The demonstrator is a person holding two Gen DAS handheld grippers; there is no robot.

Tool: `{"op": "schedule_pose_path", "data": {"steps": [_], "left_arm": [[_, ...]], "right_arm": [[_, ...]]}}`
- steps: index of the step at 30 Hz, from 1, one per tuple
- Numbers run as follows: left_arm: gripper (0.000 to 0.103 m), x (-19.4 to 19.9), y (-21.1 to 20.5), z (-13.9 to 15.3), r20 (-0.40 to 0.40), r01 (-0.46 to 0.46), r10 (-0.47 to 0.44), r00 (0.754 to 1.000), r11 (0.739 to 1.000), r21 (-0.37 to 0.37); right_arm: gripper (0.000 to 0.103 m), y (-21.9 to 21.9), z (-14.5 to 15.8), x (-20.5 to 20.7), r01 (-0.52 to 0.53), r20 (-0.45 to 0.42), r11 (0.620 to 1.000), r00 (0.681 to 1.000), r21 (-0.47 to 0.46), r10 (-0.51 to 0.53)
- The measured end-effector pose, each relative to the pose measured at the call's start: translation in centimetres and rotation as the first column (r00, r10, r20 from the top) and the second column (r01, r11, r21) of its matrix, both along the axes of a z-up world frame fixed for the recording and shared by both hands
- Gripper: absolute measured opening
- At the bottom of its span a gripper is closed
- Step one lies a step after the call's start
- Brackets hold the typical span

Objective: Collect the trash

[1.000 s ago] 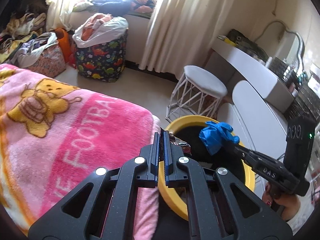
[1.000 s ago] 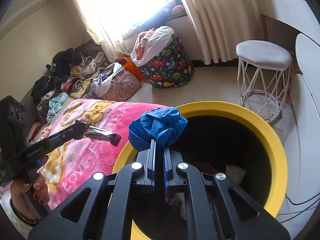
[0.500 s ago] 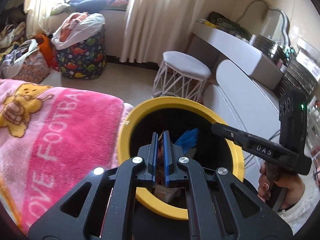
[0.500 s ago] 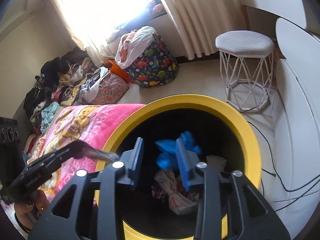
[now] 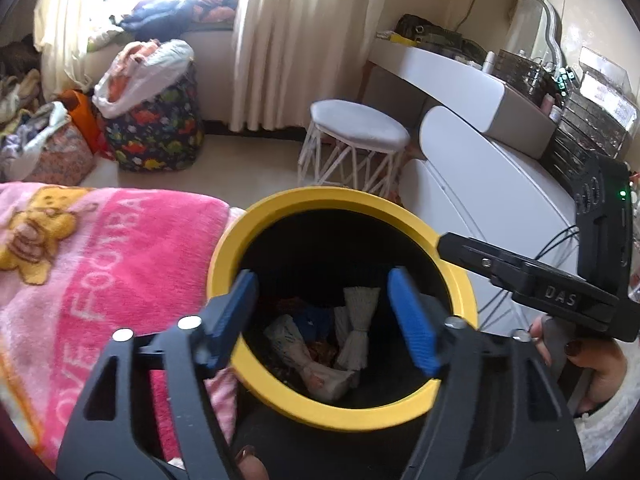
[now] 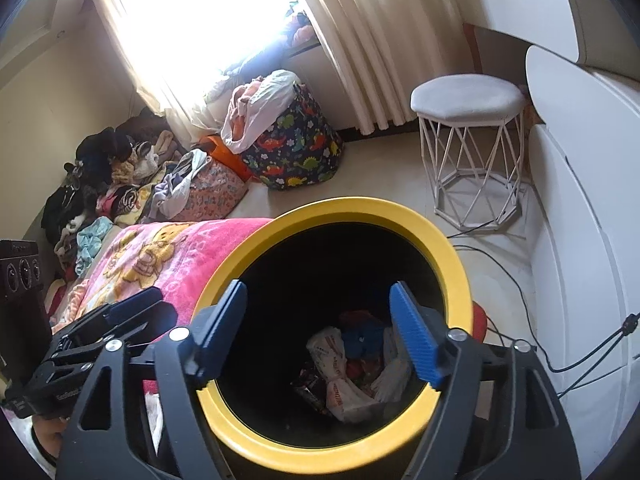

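Trash — crumpled wrappers, blue glove, heaped inside yellow-rimmed bin

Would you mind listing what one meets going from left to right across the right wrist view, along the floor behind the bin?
Heap of clothes → floral bag → dinosaur-print bag → white stool → white cabinet.

A bedroom in a lived-in home.

We see a bed with a pink fleece blanket, long cream curtains at a bright window, and a white vanity desk with a mirror and a small white stool. Clothes are piled along the wall, a dinosaur-print laundry bag stands on the floor, and a yellow-rimmed trash bin stands beside the bed.
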State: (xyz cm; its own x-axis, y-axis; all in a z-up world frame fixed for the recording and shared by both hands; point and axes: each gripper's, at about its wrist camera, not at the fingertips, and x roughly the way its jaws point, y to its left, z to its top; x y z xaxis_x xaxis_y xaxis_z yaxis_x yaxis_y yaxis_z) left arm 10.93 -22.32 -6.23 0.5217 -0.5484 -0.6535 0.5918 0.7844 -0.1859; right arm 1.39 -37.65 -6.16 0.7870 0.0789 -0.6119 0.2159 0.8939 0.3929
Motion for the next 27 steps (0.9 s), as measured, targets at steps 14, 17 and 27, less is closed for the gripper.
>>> {"op": "schedule_pose_path", "data": {"steps": [14,17,27], "left_arm": [[0.092,-3.9,4.5,2.9,0.173,-0.120,0.124,0.977,0.992,-0.035],[0.092,-4.6,5.6,3.4,0.204,-0.164,0.170,0.964,0.985,-0.047],[0.092,-7.1,9.3,3.8,0.277,-0.329,0.335,0.901,0.942,-0.068]], "right_arm": [[0.096,3.9,2.1,-2.5,0.000,0.127,0.983,0.992,-0.183,0.024],[0.096,5.0,2.7,-3.5,0.025,0.182,0.974,0.983,-0.227,0.018],[0.097,8.5,4.5,-7.1,0.127,0.398,0.921,0.917,-0.369,0.033]]}}
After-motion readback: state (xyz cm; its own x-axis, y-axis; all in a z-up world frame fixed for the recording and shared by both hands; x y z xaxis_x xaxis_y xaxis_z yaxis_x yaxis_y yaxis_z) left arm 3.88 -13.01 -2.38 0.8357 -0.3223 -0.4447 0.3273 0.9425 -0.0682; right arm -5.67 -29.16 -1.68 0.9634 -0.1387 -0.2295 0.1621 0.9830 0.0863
